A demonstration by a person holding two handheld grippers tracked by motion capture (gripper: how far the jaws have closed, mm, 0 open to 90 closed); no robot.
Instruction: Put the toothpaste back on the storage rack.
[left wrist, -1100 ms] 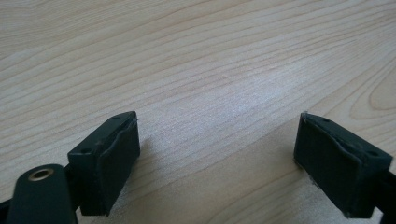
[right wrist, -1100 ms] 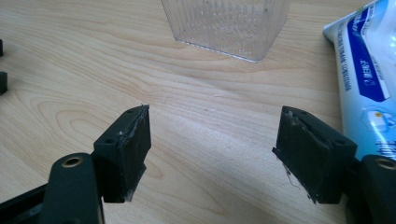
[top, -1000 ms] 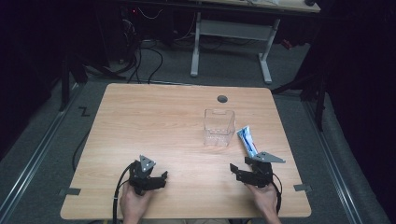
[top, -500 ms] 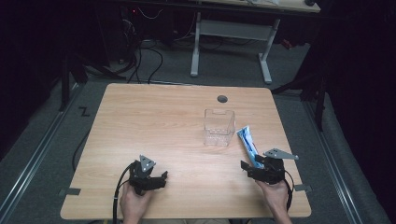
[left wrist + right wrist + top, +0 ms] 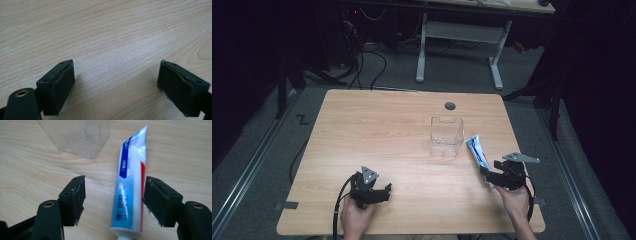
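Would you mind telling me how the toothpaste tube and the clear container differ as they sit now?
The toothpaste tube lies flat; the clear container stands upright. The tube is opaque white, blue and red; the container is see-through. The tube lies between the right gripper's closing jaws, not pressed; the container stands apart. Both rest on the table.

Looking like a lab or test room: a bare wooden counter [image 5: 377, 130] is sitting on grey carpet, cables [image 5: 362, 65] are trailing behind, and a white-legged desk [image 5: 459, 37] is standing in the dim, probably windowless background.
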